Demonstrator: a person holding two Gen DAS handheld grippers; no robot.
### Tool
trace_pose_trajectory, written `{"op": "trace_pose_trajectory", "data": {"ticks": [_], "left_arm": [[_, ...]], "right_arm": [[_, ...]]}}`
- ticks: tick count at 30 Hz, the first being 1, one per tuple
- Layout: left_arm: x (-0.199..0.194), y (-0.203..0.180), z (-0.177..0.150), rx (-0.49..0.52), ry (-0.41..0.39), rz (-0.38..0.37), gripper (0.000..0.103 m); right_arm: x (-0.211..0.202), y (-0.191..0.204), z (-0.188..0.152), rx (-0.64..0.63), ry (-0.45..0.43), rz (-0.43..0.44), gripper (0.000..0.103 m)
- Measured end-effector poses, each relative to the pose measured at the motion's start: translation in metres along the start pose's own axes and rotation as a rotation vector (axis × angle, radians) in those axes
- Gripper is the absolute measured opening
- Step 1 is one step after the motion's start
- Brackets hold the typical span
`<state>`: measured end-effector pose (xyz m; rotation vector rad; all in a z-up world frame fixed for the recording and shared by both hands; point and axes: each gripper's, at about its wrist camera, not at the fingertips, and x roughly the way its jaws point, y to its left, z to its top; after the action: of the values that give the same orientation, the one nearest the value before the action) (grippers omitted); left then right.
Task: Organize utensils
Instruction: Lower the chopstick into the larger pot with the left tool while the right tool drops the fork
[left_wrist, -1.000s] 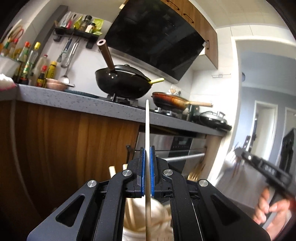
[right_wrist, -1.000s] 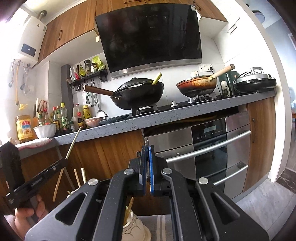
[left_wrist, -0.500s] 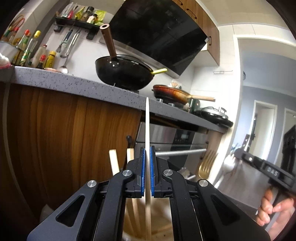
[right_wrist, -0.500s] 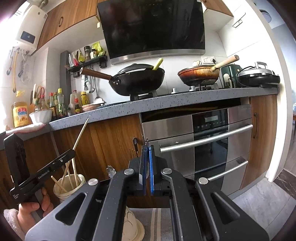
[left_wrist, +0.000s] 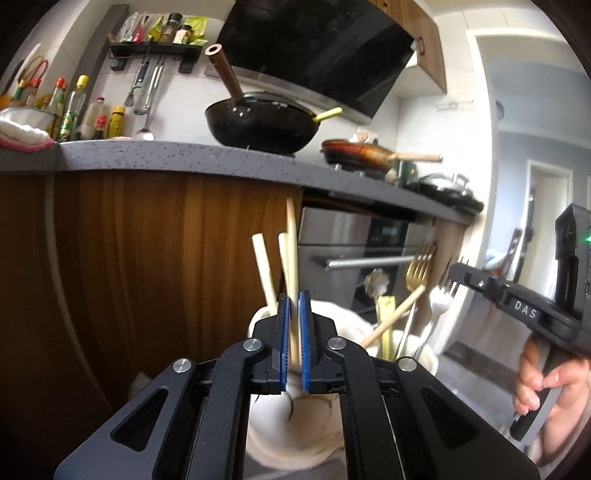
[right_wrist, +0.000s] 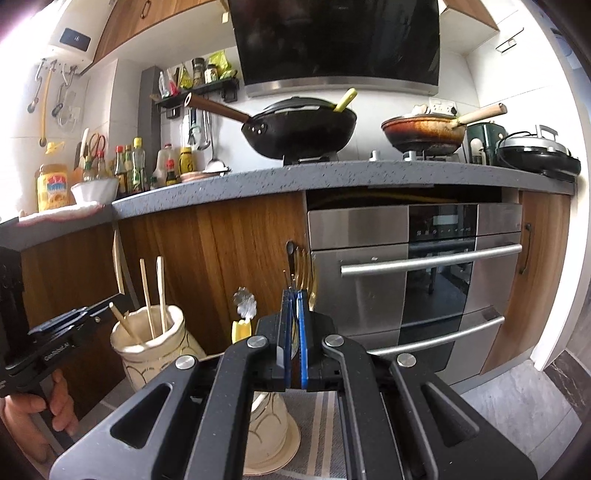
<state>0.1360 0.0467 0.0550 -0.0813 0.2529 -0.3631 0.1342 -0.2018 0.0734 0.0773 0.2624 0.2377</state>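
My left gripper (left_wrist: 293, 299) hangs over a cream ceramic holder (left_wrist: 295, 417) in the left wrist view. Its jaws are opening, and a pale wooden chopstick (left_wrist: 291, 251) stands upright and loose between the blue pads. Two more chopsticks (left_wrist: 263, 269) stand in that holder. In the right wrist view the same holder (right_wrist: 155, 343) sits at the left, with the left gripper (right_wrist: 118, 301) above its rim. My right gripper (right_wrist: 294, 295) is shut and holds nothing, above a second cream holder (right_wrist: 269, 424). That holder (left_wrist: 421, 354) carries a gold fork (left_wrist: 419, 266) and a silver fork (left_wrist: 441, 299).
Both holders stand on a striped mat (right_wrist: 321, 435) on the floor, before wooden cabinet doors (right_wrist: 229, 251) and a steel oven (right_wrist: 424, 280). The grey counter (right_wrist: 332, 173) above bears a black wok (right_wrist: 299, 129), a pan and bottles. A hand (left_wrist: 546, 384) grips the right tool.
Both grippers have sunk toward the holders. The chopstick has gone down with the left gripper, whose pads have parted a little around it. The right gripper has stayed shut.
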Motion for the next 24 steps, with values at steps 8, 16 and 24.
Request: {"op": "trace_pose_trajectory", "data": {"ticks": [8,16,24], "left_arm": [[-0.023,-0.004,0.0,0.021,-0.023,0.037,0.057],[-0.049,-0.004,-0.003,0.013,-0.068,0.097,0.091],[-0.062,-0.002,-0.023,-0.027,-0.027,0.172,0.098]], "right_arm": [[0.005,-0.002,-0.007,0.038,0.041,0.023,0.018],[-0.011,-0.001,-0.005,0.026,0.032,0.036,0.075],[-0.032,0.008,-0.019,-0.011,0.032,-0.023,0.098]]}}
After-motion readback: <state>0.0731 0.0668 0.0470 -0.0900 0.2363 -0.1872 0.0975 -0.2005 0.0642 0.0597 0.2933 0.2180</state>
